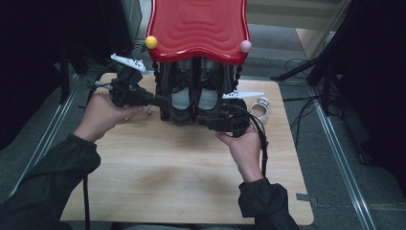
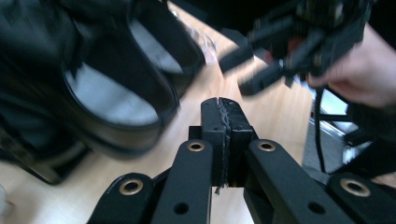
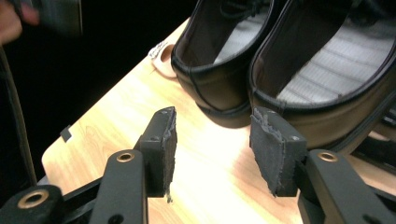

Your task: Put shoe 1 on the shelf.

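Table (image 3: 112, 126): shoes (image 3: 280, 70) beyond jaws (apart).

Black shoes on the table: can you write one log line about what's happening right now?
black shoes: side by side on wooden table under red shelf | left gripper: shut, empty | right gripper: open, empty, near shoe heels

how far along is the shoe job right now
Looks done: both black shoes sit side by side on the rack under the red top. In hand: nothing; left gripper is shut empty, right gripper open near the heels. Possibly left: the white shoe on the table.
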Demonstrator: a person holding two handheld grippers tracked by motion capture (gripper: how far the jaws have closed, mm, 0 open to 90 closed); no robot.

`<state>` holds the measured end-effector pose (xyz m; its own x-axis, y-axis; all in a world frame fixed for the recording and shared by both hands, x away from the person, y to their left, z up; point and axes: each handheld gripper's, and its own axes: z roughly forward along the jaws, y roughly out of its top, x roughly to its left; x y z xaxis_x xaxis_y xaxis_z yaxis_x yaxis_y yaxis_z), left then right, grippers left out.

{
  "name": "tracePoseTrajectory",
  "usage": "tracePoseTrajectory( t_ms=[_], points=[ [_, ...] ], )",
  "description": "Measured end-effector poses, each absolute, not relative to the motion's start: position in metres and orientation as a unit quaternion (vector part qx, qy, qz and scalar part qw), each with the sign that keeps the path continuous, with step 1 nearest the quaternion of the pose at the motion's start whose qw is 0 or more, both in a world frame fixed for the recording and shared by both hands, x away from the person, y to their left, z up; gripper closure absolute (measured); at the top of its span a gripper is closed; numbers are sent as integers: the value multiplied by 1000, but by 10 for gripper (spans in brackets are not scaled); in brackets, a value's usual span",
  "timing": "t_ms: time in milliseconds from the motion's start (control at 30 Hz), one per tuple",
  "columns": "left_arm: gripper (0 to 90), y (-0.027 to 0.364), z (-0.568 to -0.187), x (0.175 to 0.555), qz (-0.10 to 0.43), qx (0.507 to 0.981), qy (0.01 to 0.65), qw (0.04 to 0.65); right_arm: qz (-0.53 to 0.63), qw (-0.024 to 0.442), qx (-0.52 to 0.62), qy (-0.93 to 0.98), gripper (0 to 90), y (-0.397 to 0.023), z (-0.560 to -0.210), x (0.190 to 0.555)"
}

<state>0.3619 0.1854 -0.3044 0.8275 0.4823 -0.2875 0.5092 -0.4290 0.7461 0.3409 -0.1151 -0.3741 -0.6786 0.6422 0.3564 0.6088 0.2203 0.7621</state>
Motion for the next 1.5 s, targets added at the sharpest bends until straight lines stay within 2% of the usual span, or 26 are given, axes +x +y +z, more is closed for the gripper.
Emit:
tracePoseTrajectory(
  t_ms=[333,500,633,700,733,767,800,900,1100,1500],
  points=[
    [900,174,-245,397,27,835,274,477,477,8,395,785,551,-116,-382,338],
    [900,160,-224,419,44,843,264,467,471,1,395,789,610,-116,-391,340],
    [900,154,-218,431,50,840,261,474,476,-5,398,784,648,-116,-394,342],
    [900,145,-215,442,58,844,261,466,475,-5,401,783,714,-116,-396,344],
    [900,145,-215,442,58,844,261,466,475,-5,401,783,714,-116,-396,344],
    [900,140,-215,449,62,843,268,463,478,-12,400,782,778,-116,-398,346],
    [900,140,-215,449,62,843,268,463,478,-12,400,782,778,-116,-398,346],
    [900,132,-218,462,63,837,280,465,484,-23,407,775,867,-115,-404,350],
    [900,127,-227,476,67,839,292,453,480,-13,420,770,886,-114,-412,359],
    [900,125,-233,480,70,841,289,452,478,-3,423,770,900,-118,-412,367]
  ],
)
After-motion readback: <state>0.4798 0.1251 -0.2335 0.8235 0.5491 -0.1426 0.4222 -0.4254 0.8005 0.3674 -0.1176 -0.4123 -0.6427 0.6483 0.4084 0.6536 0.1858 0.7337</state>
